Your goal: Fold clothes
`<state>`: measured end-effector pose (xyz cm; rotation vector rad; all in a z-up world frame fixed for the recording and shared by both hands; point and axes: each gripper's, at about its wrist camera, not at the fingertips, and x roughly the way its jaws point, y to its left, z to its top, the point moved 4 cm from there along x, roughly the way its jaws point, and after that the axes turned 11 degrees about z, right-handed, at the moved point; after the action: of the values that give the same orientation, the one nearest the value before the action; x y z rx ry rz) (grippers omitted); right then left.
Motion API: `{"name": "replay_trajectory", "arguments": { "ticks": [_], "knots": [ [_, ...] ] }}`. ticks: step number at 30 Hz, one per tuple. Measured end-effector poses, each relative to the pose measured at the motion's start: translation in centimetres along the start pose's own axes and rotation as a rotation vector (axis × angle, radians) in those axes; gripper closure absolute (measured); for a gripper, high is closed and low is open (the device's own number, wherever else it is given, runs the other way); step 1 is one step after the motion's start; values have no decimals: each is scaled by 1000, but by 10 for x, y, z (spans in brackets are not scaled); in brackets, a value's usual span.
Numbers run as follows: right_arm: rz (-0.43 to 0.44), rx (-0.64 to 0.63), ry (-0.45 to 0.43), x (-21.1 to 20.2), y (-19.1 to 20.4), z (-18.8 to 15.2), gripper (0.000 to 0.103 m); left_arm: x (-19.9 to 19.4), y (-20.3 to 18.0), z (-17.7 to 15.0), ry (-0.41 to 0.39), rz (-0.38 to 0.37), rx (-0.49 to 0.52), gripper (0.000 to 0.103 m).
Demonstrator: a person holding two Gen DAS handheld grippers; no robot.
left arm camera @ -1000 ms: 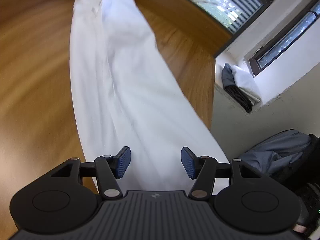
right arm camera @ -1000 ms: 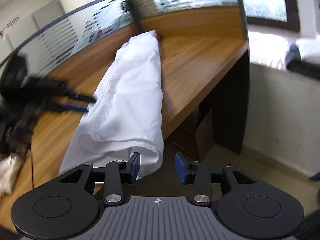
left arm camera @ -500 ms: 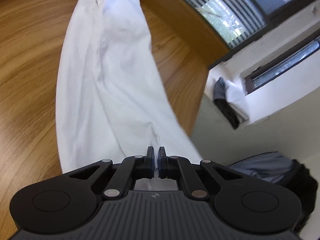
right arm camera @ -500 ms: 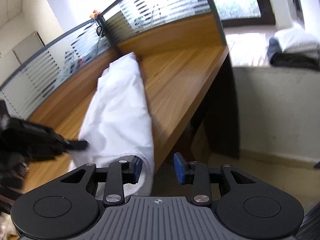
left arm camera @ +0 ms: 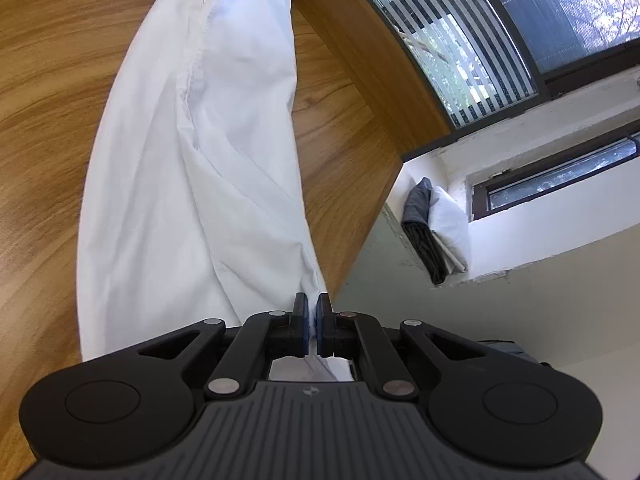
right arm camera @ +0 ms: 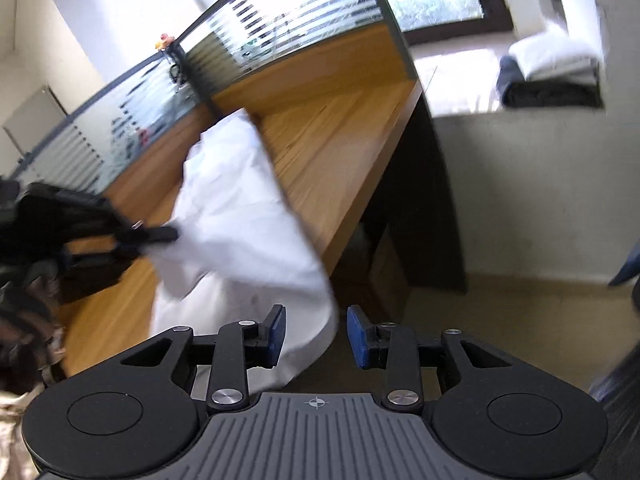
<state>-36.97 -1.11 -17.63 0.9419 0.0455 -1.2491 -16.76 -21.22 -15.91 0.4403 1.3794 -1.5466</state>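
Wood-grain desk (left arm camera: 48, 80) fills the left of the left wrist view, and on it lies the white garment (left arm camera: 192, 168), a long narrow strip that runs from the top centre of the frame down to the camera. Its near end reaches the desk's front edge and hangs a little over it, as the right wrist view shows at lower centre (right arm camera: 248, 240).

At the bottom centre of its own view, the left gripper (left arm camera: 311, 322) has its fingers pressed together on a pinch of that near hem, with white cloth showing between the blue pads. The right gripper (right arm camera: 316, 336) has its fingers apart; the hanging corner of the garment sits beside the left-hand pad, which does not press on it. Its view is blurred, so contact is hard to judge.

By the look of it, the step in hand is taking both near corners. Next the right gripper would need to close on its corner, then both carry the hem toward the far end.

On a windowsill at right sit folded clothes (left arm camera: 436, 228).
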Motion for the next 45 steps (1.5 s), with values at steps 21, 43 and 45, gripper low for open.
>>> {"name": "replay_trajectory", "arguments": {
  "ticks": [21,43,45],
  "knots": [
    [187,314,49,17,12,0,99,-17,-15,13,-53,-18,19,100],
    [90,-342,191,42,49,37,83,-23,55,-62,-135,199,319,88],
    [113,-411,183,58,57,44,83,-28,43,-61,-206,204,433,85]
  ]
}}
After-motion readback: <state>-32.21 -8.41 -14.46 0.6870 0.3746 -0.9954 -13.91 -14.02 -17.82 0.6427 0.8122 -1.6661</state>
